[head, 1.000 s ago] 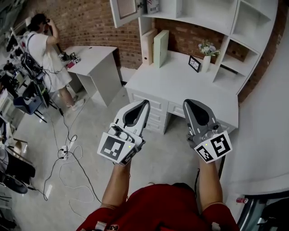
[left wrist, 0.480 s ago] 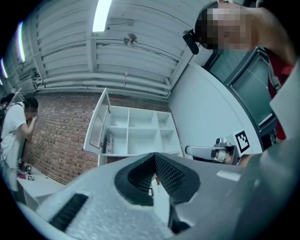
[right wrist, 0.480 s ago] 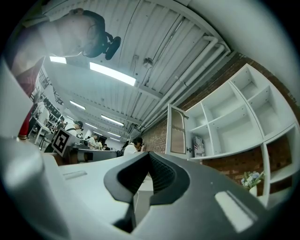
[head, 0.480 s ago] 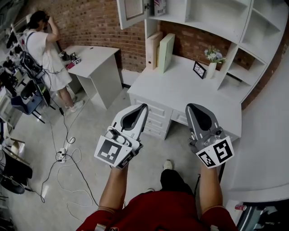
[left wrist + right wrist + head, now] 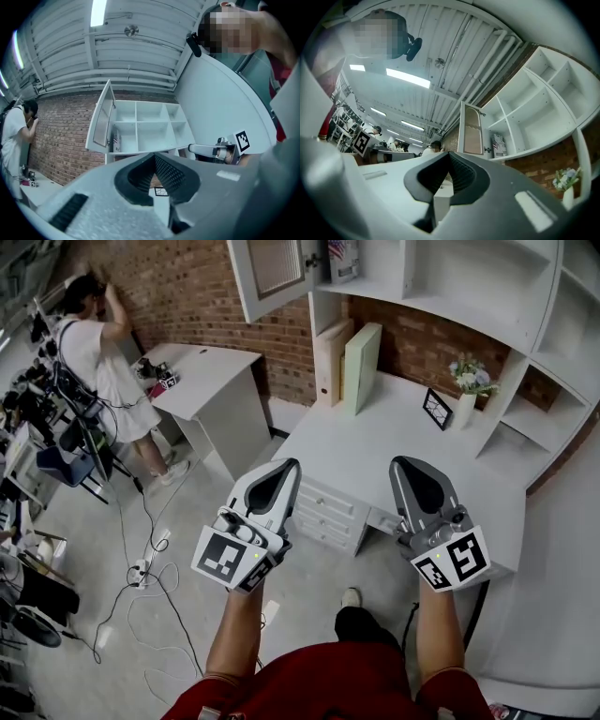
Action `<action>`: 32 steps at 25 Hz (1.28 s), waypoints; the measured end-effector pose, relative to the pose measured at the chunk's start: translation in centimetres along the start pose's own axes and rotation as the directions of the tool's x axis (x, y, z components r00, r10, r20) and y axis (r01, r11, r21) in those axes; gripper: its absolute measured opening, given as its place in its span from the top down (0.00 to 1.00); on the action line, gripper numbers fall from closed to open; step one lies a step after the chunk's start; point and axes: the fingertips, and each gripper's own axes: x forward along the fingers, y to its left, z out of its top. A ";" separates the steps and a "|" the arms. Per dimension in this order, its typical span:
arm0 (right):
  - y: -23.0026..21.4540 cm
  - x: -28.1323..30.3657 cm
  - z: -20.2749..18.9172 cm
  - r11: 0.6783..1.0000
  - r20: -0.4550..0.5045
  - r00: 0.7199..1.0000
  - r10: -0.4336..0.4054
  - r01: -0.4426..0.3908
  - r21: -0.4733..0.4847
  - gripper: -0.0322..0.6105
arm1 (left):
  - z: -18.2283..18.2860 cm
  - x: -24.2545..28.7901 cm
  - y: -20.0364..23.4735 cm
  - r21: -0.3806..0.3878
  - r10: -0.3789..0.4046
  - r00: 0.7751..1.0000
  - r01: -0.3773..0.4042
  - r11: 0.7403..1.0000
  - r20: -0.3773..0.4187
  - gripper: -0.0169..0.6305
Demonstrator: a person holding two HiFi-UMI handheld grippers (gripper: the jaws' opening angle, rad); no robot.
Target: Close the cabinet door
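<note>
Cabinet door (image 5: 272, 273): open. It hangs by one upright edge at the left side of the white shelf unit (image 5: 450, 268) above the table (image 5: 375, 446). From there it is swung outward, away from the shelves and toward the brick-wall side. Its long axis is vertical. The panel is a white frame around a woven-looking inset. In the left gripper view the door (image 5: 102, 119) stands left of the open compartments. In the right gripper view it (image 5: 472, 129) is seen nearly face-on.

Markings:
- A flag-patterned item (image 5: 343, 257) stands in the compartment just behind the door. Stripes and a starred field show, but its print is too small to read.
- Each claw carries a marker cube (image 5: 228, 557) with square black-and-white code patterns and no readable text.
- Two upright folders, one tan (image 5: 331, 362) and one pale green (image 5: 362, 367), stand on the table. No writing can be made out on them.

Claws:
- Left claw (image 5: 289, 465): clenched, tips together, nothing between them. It is held low in front of the table edge, well apart from the door.
- Right claw (image 5: 401, 463): clenched, tips together, nothing gripped. It is held beside the left one, also well apart from the door.

Also on the table are a small framed picture (image 5: 437, 409) and a vase of flowers (image 5: 466, 395). A person (image 5: 94, 352) stands at a second table (image 5: 206, 381) to the left.
</note>
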 end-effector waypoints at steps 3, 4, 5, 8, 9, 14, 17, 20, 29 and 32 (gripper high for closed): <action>-3.8 2.2 -1.3 1.000 -0.003 1.000 0.018 -0.018 0.008 0.93 | -0.9 3.5 2.4 0.012 0.031 1.000 -0.031 0.999 -0.001 0.97; -5.1 2.9 -1.7 1.000 -0.003 1.000 0.025 -0.025 0.009 0.93 | -1.3 4.7 3.2 0.017 0.041 0.999 -0.040 0.999 -0.005 0.97; -6.4 3.5 -2.0 0.999 -0.002 1.000 0.031 -0.031 0.010 0.93 | -1.5 5.8 3.9 0.020 0.051 0.999 -0.051 0.998 -0.005 0.97; -10.0 5.2 -2.7 0.999 0.004 0.999 0.051 -0.052 0.012 0.93 | -2.1 9.2 5.6 0.020 0.081 0.997 -0.081 0.997 0.009 0.97; -11.1 5.7 -3.0 0.998 0.007 0.998 0.058 -0.058 0.016 0.93 | -2.3 10.2 6.0 0.023 0.088 0.996 -0.088 0.996 0.008 0.97; -15.4 8.4 -3.9 0.995 0.019 0.996 0.093 -0.093 0.028 0.93 | -2.7 14.5 7.9 0.052 0.111 0.994 -0.111 0.992 0.000 0.97; -16.9 10.2 -4.3 0.992 0.031 0.993 0.118 -0.119 0.031 0.93 | -2.8 16.3 9.1 0.078 0.119 0.993 -0.118 0.990 -0.006 0.97; -17.6 12.1 -4.5 0.989 0.046 0.989 0.143 -0.144 0.031 0.93 | -2.6 17.5 10.6 0.093 0.127 0.992 -0.125 0.988 -0.006 0.97; -18.0 18.0 -5.6 0.987 0.052 0.986 0.160 -0.161 0.011 0.93 | -1.9 19.0 16.9 0.121 0.126 0.992 -0.126 0.985 0.001 0.97; -17.6 19.8 -6.1 0.987 0.044 0.987 0.158 -0.158 -0.002 0.93 | -1.7 19.0 19.5 0.122 0.128 0.992 -0.127 0.984 0.001 0.97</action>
